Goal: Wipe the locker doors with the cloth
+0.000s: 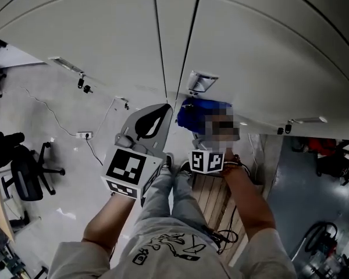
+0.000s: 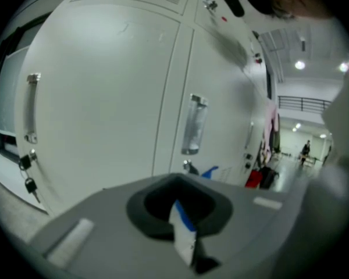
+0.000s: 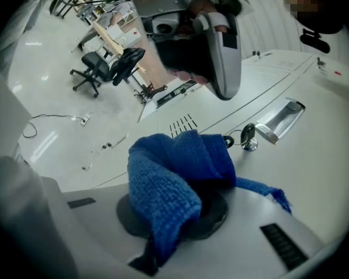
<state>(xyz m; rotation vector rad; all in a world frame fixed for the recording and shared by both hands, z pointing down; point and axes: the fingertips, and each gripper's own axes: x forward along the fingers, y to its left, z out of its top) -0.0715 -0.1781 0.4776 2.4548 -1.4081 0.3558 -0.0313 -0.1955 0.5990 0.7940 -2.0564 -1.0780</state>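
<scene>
Right claw pinches the blue cloth bunched between its jaws, near the locker door.

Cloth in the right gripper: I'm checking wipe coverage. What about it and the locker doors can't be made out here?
Head view: a mosaic patch covers part of the cloth, hiding any contact with the locker doors.
Right gripper view: the cloth bunches over the right gripper, hiding its jaw tips.
All views: smudges on the doors, too small.
</scene>
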